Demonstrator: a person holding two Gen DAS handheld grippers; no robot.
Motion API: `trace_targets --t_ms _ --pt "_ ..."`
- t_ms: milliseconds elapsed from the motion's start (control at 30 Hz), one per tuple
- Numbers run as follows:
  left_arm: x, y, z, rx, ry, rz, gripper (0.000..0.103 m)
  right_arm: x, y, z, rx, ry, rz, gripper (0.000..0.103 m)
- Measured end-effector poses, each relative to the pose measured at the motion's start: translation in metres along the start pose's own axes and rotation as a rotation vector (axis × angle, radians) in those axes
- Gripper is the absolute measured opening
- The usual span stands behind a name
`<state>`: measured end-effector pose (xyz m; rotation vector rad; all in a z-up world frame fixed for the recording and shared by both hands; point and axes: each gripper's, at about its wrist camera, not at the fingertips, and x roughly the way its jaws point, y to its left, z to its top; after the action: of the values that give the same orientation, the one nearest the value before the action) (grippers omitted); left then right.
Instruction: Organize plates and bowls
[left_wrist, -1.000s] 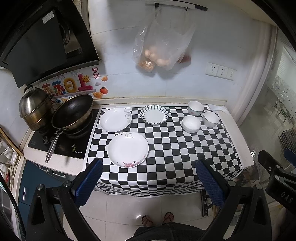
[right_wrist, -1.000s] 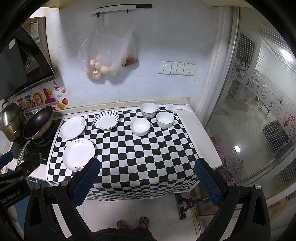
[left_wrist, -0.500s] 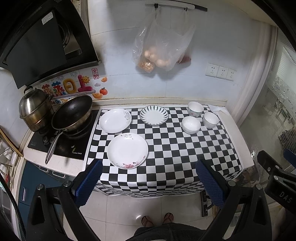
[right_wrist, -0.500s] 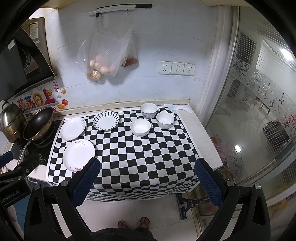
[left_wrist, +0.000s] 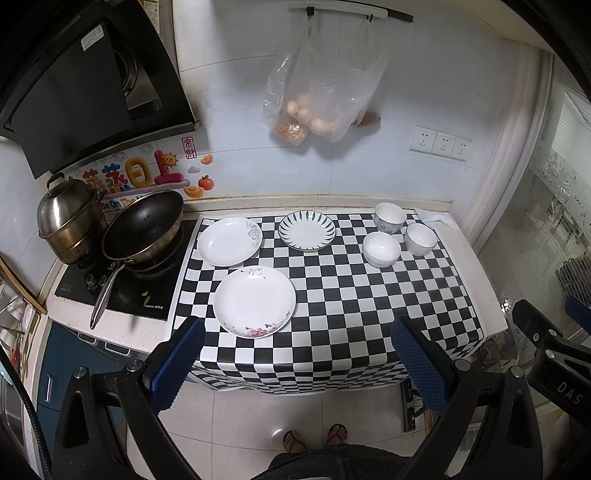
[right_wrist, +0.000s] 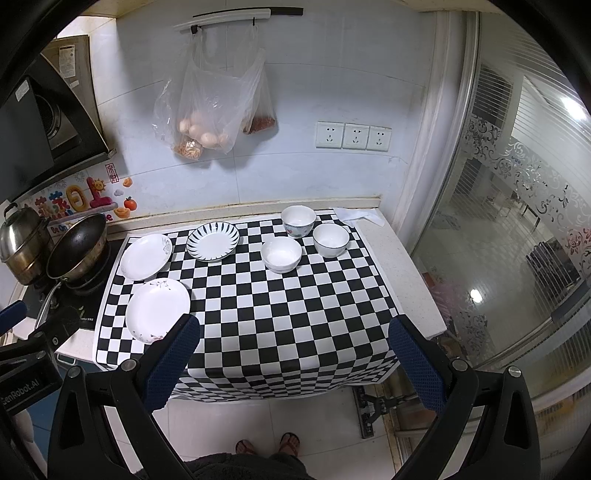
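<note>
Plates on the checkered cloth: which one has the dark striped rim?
The small white plate with dark radiating stripes, at the back middle of the cloth. The two larger white plates, and, carry only small floral marks.

Three plates (left_wrist: 254, 301) lie flat at left, three white bowls (left_wrist: 381, 249) upright (clustered) at back right, all sep.

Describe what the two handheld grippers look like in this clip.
Both match: the left gripper and right gripper have black frames with silver bolts and blue textured finger pads. White lettering marks each body where the other camera catches it. No cables or sleeves show.
</note>
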<state>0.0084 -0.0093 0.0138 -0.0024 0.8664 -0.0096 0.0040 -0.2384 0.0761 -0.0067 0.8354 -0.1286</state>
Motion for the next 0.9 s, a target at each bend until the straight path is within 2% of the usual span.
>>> trace_targets --t_ms 333,467,567,733,767,900 --pt "0.001 0.000 0.000 0.001 -0.001 -0.001 0.103 0.005 0.003 0.004 0.008 0.006 0.010 0.103" --pt "0.016 0.011 0.003 -0.030 -0.006 0.005 0.103 0.023 0.009 0.007 0.044 0.004 0.051 0.103" --pt "0.053 0.036 0.003 -0.084 0.032 0.036 0.103 0.058 0.017 0.004 0.073 0.023 0.111 0.103" --pt "0.135 0.091 -0.008 -0.131 0.136 0.165 0.103 0.155 0.062 -0.001 0.050 0.171 0.250 0.103" --pt "0.153 0.102 -0.011 -0.145 0.179 0.170 0.103 0.172 0.072 -0.005 0.036 0.193 0.267 0.103" --pt "0.221 0.148 -0.025 -0.225 0.314 0.104 0.103 0.258 0.122 -0.018 -0.021 0.328 0.327 0.103"
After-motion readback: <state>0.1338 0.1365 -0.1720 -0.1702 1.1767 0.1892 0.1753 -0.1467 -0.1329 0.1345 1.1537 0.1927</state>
